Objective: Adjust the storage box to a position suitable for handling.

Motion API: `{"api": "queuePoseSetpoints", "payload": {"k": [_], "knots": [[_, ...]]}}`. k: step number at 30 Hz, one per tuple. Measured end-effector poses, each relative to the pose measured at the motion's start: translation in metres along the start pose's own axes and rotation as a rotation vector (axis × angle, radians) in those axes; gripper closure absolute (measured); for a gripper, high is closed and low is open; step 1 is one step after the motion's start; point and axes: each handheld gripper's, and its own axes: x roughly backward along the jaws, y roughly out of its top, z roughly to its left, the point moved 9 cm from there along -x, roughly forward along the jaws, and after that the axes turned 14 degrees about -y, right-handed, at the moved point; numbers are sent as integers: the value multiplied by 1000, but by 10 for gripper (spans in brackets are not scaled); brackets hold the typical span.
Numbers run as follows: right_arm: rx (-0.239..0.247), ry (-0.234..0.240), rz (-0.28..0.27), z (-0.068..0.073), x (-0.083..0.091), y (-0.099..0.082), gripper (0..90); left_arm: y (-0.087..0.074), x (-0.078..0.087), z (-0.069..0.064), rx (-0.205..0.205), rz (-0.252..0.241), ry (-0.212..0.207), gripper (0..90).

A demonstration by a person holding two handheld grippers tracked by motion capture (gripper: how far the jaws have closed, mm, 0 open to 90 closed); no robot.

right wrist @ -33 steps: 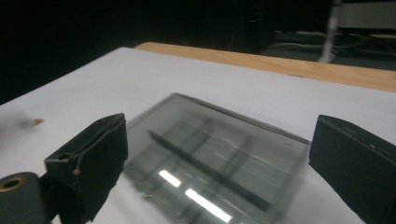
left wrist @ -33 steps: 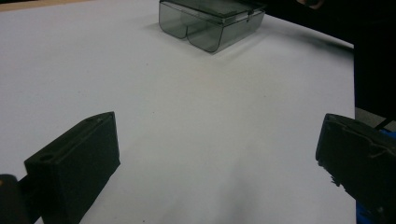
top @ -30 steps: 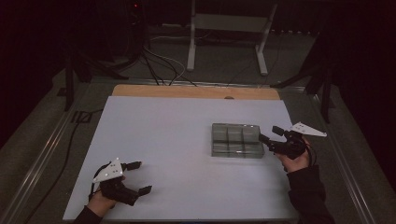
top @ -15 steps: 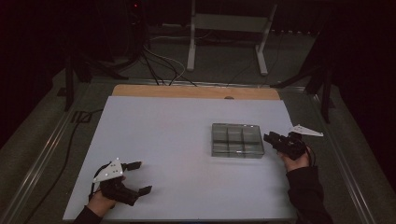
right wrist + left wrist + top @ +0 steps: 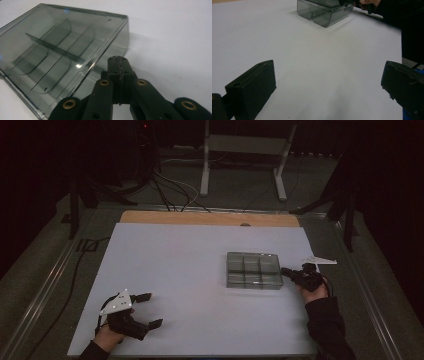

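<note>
Smoky clear compartment box lies flat, lid closed, right of table centre.

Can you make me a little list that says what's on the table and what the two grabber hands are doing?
table: white table
box: clear grey box with six compartments, nothing visible inside
left gripper: left gripper near the front left, jaws open, holding nothing
right gripper: right gripper at the box's right edge; jaws just closed together, nothing visibly pinched between them

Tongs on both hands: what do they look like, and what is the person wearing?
Both are black two-jaw tongs, left and right, each topped by a pale grey three-cornered plate. Brass-coloured rivets dot the right one's linkage. The right arm wears a dark sleeve.
</note>
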Motion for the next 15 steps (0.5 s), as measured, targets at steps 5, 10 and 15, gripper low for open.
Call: {"api": "queuePoseSetpoints", "payload": {"k": [5, 10, 15], "knots": [[12, 11, 4, 4, -2, 0, 900, 0, 0, 0, 1, 3, 2, 14], [-14, 14, 5, 6, -3, 0, 900, -1, -1, 1, 4, 8, 1, 14], [3, 37, 3, 18, -6, 3, 900, -1, -2, 1, 0, 13, 2, 14]]}}
